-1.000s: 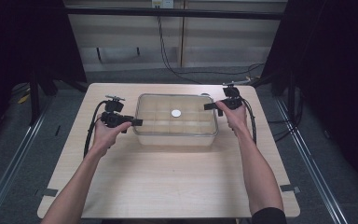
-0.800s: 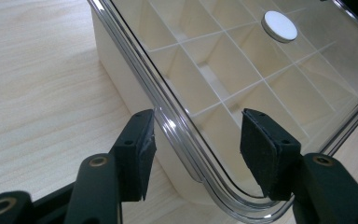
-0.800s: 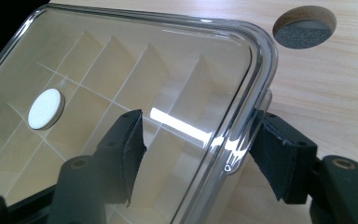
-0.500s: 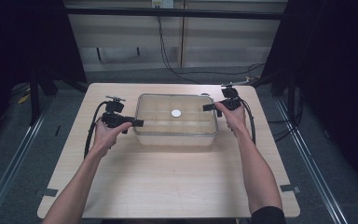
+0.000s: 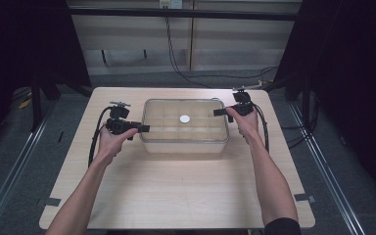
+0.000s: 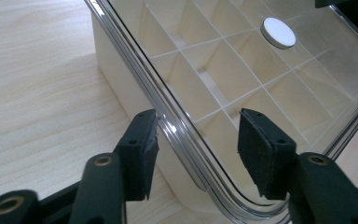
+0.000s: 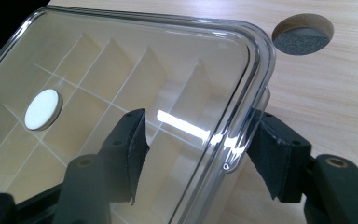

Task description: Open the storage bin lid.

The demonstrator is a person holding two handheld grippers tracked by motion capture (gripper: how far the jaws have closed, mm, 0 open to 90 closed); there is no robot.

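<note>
Clear box (image 5: 184,126) with gridded dividers inside and a lid (image 6: 242,74) on top, sitting on the table (image 5: 176,191) toward its far edge, roughly midway between left and right edges. White round disc (image 5: 184,118) at the lid's centre.

Left gripper (image 5: 136,128) at the box's left end, jaws spread wide and straddling the lid's rim near a rounded corner: one pad outside over the table, the other above the lid. Nothing clamped; contact with the rim cannot be told.

Right gripper (image 5: 220,112) at the box's right end near the far corner, jaws likewise wide apart across the lid's rim, one pad above the lid, the other outside beside the wall. Nothing gripped.

Round hole (image 7: 303,33) in the table just beyond the box's far right corner.

Broad bare table along the near edge; narrower strips left, right and behind the box.
</note>
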